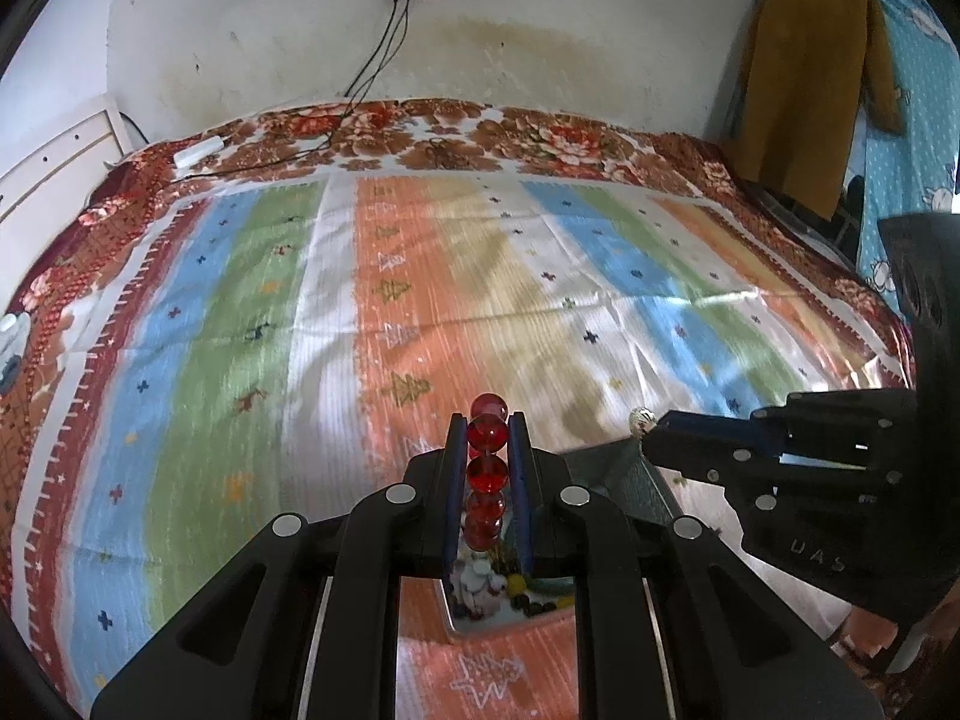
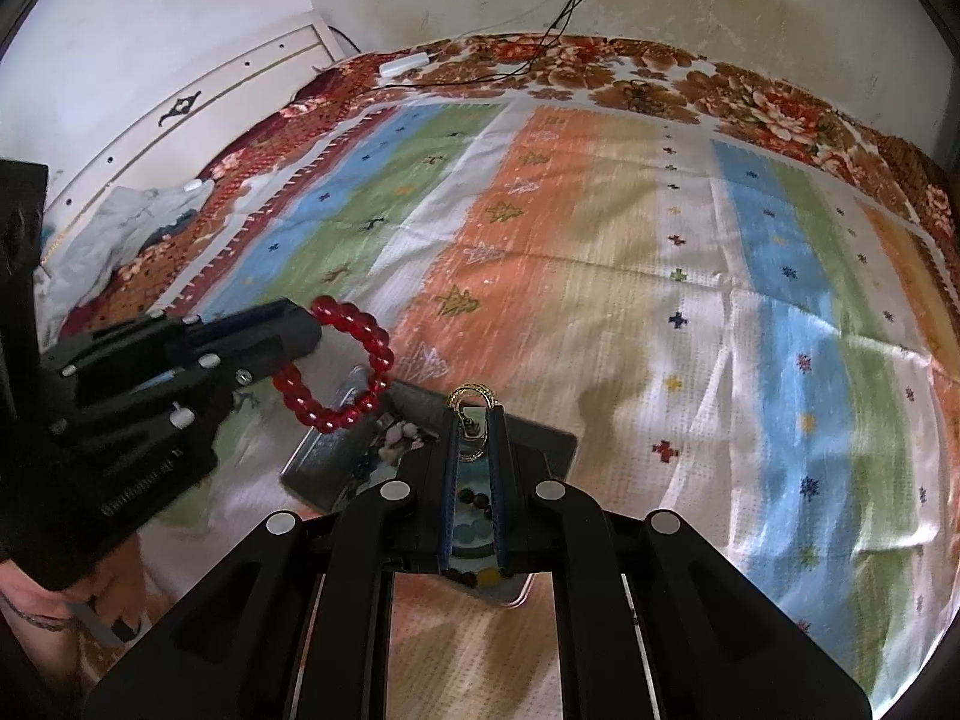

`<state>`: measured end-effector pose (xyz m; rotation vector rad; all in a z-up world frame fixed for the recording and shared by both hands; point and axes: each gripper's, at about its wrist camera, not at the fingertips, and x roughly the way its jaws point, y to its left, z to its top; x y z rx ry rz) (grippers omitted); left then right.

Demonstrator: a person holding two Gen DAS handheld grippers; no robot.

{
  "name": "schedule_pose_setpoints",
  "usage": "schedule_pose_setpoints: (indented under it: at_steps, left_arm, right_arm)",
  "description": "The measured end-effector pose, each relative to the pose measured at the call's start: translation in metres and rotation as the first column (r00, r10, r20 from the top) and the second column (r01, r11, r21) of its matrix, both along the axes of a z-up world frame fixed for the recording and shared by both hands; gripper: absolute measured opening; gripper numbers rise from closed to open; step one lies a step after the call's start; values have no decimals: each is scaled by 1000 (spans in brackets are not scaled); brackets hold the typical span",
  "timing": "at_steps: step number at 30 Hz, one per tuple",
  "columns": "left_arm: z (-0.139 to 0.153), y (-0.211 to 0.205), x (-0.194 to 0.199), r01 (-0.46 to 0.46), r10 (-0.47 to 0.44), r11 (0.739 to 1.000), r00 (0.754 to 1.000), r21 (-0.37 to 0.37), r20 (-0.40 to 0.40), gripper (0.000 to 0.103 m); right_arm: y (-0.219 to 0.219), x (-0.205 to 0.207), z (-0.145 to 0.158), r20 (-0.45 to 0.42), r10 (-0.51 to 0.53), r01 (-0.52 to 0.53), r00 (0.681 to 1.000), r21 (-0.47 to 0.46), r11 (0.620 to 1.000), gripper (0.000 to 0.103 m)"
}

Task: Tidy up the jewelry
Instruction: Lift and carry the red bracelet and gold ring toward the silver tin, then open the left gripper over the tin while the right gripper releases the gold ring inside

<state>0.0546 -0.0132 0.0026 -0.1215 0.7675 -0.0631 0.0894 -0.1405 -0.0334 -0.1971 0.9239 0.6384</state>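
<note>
My left gripper (image 1: 487,433) is shut on a red bead bracelet (image 1: 487,471) and holds it in the air; the right wrist view shows the whole ring of beads (image 2: 342,369) hanging from that gripper (image 2: 312,330). My right gripper (image 2: 474,420) is shut on a small gold ring (image 2: 472,397); it shows as a glinting bit (image 1: 640,418) at that gripper's tip (image 1: 651,435) in the left wrist view. Both hang above a dark metal tray (image 2: 540,438) that holds mixed beads and jewelry (image 2: 396,438). The tray (image 1: 606,462) lies on the bed.
A striped bedspread (image 2: 630,252) with a floral border covers the bed. A white charger and black cables (image 1: 198,150) lie at the far edge by the wall. Crumpled clothes (image 2: 126,228) lie at the left by a white headboard. A brown garment (image 1: 798,84) hangs at the right.
</note>
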Motion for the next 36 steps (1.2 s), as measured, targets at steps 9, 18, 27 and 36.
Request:
schedule_pose_setpoints:
  at_steps: [9, 18, 27, 36]
  left_arm:
    - [-14, 4, -12, -24, 25, 999, 999, 27, -47, 32]
    - [-22, 20, -28, -38, 36, 999, 997, -24, -65, 51]
    - [-19, 18, -43, -21, 19, 999, 999, -49, -44, 78]
    - [-13, 12, -53, 14, -14, 999, 1000, -47, 8, 97]
  right_arm:
    - [-8, -17, -6, -19, 2, -2, 1000, 5, 1000, 47]
    - [-23, -31, 0, 11, -18, 18, 1000, 28, 999, 51]
    - [-40, -46, 1, 14, -30, 29, 999, 50, 998, 62]
    - [-53, -61, 4, 51, -25, 21, 998, 73, 997, 77]
